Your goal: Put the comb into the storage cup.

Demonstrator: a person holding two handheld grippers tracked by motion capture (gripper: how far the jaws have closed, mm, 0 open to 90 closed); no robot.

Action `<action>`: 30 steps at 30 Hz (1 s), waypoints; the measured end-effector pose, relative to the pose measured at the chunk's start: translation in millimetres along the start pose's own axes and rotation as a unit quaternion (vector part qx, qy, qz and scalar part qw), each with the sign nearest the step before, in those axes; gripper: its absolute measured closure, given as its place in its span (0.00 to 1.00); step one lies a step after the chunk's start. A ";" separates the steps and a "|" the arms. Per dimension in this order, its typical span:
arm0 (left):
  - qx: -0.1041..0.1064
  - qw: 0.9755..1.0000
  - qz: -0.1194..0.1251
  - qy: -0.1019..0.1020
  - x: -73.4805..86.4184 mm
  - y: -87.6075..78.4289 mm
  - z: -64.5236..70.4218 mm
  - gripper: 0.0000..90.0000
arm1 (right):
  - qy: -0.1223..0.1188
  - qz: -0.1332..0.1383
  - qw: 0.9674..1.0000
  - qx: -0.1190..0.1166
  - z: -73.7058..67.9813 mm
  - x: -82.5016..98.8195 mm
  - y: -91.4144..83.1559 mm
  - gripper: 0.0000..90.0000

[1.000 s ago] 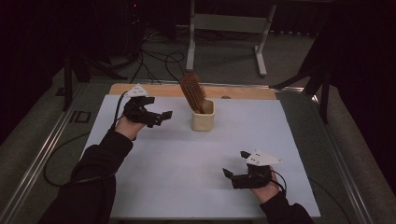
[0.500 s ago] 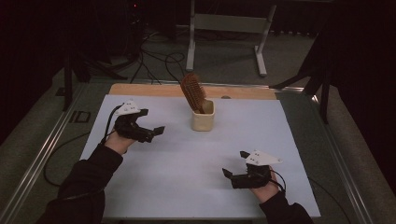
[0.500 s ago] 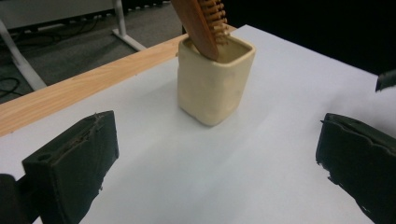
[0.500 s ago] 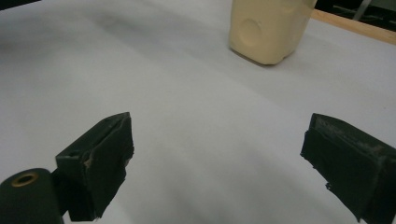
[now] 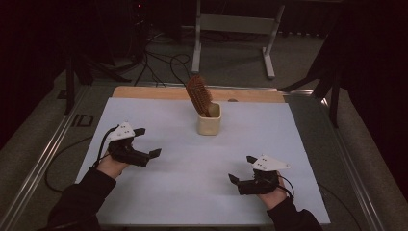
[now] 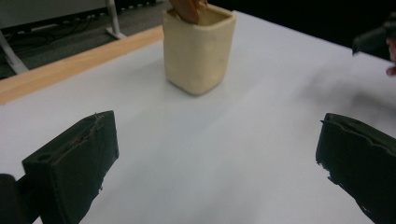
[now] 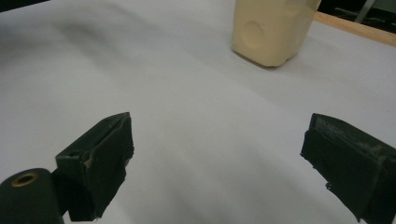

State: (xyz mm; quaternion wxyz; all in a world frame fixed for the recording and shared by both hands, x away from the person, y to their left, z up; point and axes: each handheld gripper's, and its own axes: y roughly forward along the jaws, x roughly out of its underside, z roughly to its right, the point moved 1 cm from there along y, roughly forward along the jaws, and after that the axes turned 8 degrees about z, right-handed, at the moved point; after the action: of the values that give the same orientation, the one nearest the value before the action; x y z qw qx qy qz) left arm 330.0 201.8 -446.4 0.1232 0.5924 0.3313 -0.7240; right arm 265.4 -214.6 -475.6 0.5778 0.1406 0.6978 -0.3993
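A cream square cup [image 5: 209,120] stands at the back middle of the white table top, with a brown hairbrush [image 5: 199,95] leaning upright in it. In the left gripper view the cup [image 6: 198,49] is ahead, the brush handle [image 6: 188,9] poking out of its top. My left gripper [image 5: 147,142] hovers at the left of the table, open and empty, jaws wide apart [image 6: 210,158]. Near the front right, my right gripper [image 5: 242,169] is open with nothing in it [image 7: 219,158]. The cup [image 7: 273,30] shows far ahead in the right gripper view.
A wooden strip [image 5: 154,92] runs along the table's far edge. Metal rails [image 5: 45,159] border the left and right sides. Cables [image 5: 159,57] and a metal stand [image 5: 235,29] lie on the floor behind the table. The other gripper's tip [image 6: 373,39] shows at the upper right in the left gripper view.
My left gripper has pulled back from near the cup toward the front left of the table, staying open. The right gripper has not moved.
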 end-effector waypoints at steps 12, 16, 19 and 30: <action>-0.003 1.000 -0.010 -0.002 36.7 -25.6 10.6 0.00 | -0.001 0.002 1.000 -0.005 1.7 2.1 1.2 0.09; -0.004 1.000 -0.003 -0.002 45.1 -32.7 14.4 0.00 | -0.007 0.002 1.000 -0.008 2.2 2.8 1.7 0.09; -0.007 1.000 -0.005 -0.001 49.3 -36.0 16.3 0.00 | -0.007 0.004 1.000 -0.012 3.3 4.4 1.3 0.09; -0.019 1.000 -0.016 -0.006 76.8 -52.8 19.7 0.00 | -0.008 0.009 1.000 -0.022 12.0 14.9 -3.9 0.09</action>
State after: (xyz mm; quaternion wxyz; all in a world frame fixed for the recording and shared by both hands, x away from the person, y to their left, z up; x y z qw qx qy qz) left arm 264.0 245.5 -499.3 0.1243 0.5804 0.3536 -0.7229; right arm 266.8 -229.7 -488.0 0.5897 0.1308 0.7009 -0.3793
